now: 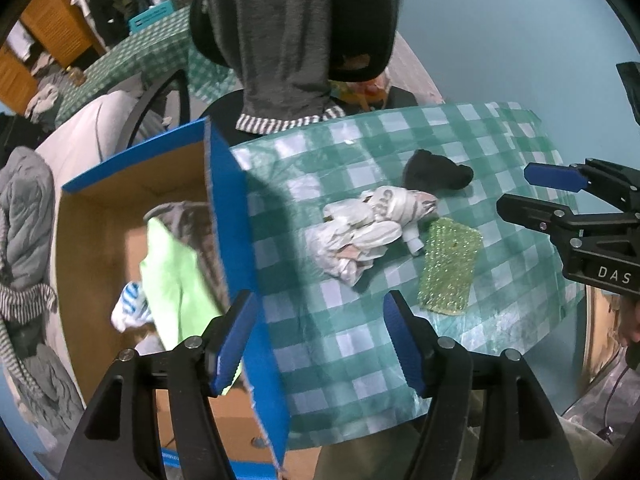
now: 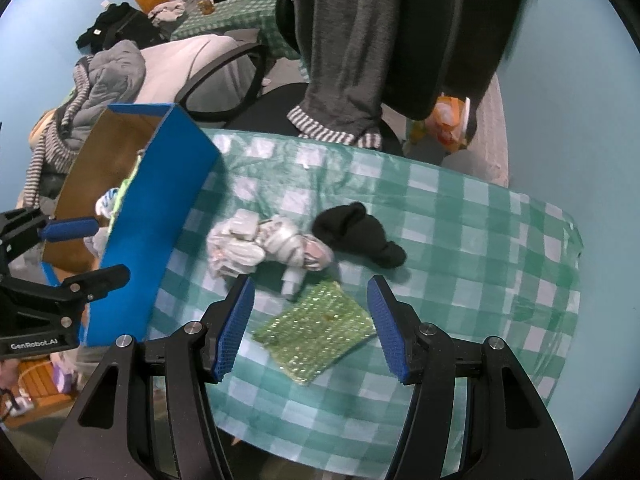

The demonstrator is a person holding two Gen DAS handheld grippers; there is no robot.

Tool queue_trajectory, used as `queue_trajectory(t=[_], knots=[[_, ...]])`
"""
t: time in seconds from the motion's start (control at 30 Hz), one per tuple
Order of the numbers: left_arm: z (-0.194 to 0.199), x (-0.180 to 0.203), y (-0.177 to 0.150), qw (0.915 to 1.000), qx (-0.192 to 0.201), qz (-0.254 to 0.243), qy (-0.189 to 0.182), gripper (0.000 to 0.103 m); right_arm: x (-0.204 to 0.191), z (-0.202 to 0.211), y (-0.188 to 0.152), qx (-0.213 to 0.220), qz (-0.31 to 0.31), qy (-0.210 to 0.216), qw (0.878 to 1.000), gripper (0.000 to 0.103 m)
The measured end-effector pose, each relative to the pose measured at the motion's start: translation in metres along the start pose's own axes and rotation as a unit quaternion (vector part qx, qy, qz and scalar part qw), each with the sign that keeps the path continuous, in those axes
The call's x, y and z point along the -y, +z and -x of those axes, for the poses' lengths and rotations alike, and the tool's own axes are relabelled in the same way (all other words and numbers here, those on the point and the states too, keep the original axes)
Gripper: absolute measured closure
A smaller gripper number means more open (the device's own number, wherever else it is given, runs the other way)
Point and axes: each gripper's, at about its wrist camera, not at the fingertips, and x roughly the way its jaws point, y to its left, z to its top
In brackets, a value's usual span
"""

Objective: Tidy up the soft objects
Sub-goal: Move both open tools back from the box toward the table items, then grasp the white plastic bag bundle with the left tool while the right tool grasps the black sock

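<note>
A round table covered with a green-and-white checked cloth (image 2: 460, 216) carries three soft items near its middle: a crumpled white bundle (image 2: 260, 242), a black sock (image 2: 360, 236) touching the bundle's far right side, and a green bubble-wrap sheet (image 2: 316, 332) lying flat just in front of them. A small white tube-like end pokes out of the bundle and reaches the edge of the bubble wrap. At the table's left edge stands a blue cardboard box (image 1: 236, 216), open at the top, with a lime-green cloth (image 1: 176, 276), a blue-and-white striped sock (image 1: 130, 312) and a grey garment already inside. The left gripper (image 1: 320, 340) hangs with its jaws wide apart and nothing between them, one finger over the box's interior and the other over the cloth, straddling the box's near wall. The right gripper (image 2: 312, 324) is also spread open and empty, poised above the bubble wrap so that the sheet shows between its blue pads. Behind the table, a grey garment with striped cuffs (image 2: 340, 48) drapes over a black chair.
</note>
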Motion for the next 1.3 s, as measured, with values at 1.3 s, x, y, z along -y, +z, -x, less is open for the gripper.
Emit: queue_trajectory(t=[1.3], knots=[[-0.097,0.040,0.057,0.9934,-0.094,-0.060,-0.029,0.027,0.034,-0.088,0.031,-0.070,0.067,-0.009,0.995,0.043]])
